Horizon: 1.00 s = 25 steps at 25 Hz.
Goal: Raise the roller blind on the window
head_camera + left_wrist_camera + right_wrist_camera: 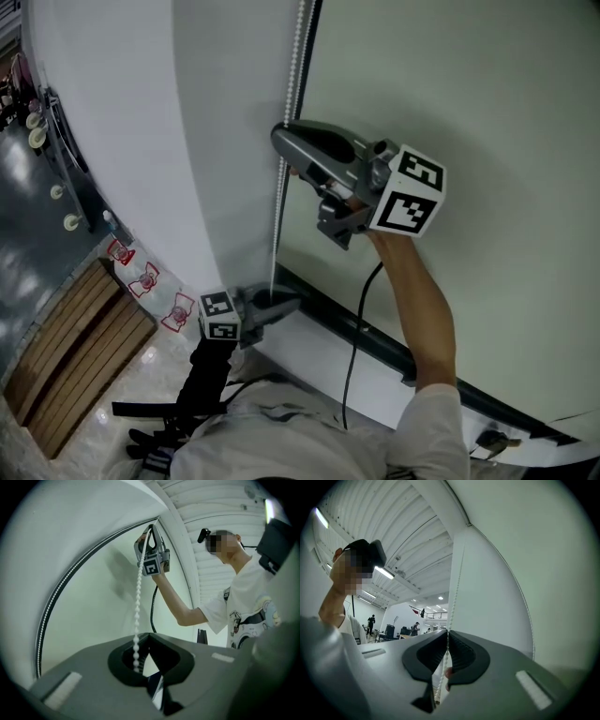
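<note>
Clamping the bead chain (277, 202) high, right gripper (281, 141) can haul the roller blind (225, 141) up; left gripper (286, 305) pinches it taut below.

My left tongs (292, 303) and right tongs (281, 139) are grey, each with a black-and-white marker cube (410, 192). A black cable (349, 366) trails off the right. My sleeve (431, 427) is white.

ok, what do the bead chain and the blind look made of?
Bead chain: small round white beads with a slight sheen, probably plastic. Roller blind: smooth, matte, pale panel. A soft shadow falls on it and no weave shows, so coated fabric or vinyl; can't tell which.
</note>
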Tool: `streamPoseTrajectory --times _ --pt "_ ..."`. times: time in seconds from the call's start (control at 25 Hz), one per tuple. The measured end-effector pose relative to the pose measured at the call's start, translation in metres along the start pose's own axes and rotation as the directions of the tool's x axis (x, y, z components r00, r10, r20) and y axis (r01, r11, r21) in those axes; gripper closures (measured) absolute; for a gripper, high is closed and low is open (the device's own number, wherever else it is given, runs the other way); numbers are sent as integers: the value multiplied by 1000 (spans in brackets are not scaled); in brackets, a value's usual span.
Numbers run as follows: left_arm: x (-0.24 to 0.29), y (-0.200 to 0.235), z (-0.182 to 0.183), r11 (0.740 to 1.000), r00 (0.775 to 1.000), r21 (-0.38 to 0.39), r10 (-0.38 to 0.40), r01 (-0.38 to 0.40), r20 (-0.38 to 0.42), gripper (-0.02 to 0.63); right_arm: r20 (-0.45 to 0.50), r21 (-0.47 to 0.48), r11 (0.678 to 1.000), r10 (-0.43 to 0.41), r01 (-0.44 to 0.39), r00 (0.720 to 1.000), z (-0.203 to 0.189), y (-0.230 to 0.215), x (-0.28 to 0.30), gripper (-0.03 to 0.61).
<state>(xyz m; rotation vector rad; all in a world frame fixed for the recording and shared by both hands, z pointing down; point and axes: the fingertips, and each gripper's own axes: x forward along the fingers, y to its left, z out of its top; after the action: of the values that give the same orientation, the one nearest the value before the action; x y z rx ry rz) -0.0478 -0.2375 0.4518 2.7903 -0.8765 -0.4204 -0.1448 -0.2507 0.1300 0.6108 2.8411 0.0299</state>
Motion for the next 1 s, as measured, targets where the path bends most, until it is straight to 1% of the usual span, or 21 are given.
streamPoseTrajectory --times 0.2,0.48,0.8,1.0 --pt "1 -1 0 1000 1000 -2 1 -1 2 615 -31 64 998 10 -8 999 -36 8 -3 565" --pt "-1 0 1 1000 1000 -2 6 -6 3 615 -70 124 992 11 -2 997 -80 12 -12 565" --pt "-3 2 5 1000 1000 4 13 -13 6 615 -124 132 991 11 6 992 -122 23 -19 565" --pt "-3 1 7 1000 1000 8 11 -11 6 615 -180 168 986 30 0 983 -162 36 -25 574"
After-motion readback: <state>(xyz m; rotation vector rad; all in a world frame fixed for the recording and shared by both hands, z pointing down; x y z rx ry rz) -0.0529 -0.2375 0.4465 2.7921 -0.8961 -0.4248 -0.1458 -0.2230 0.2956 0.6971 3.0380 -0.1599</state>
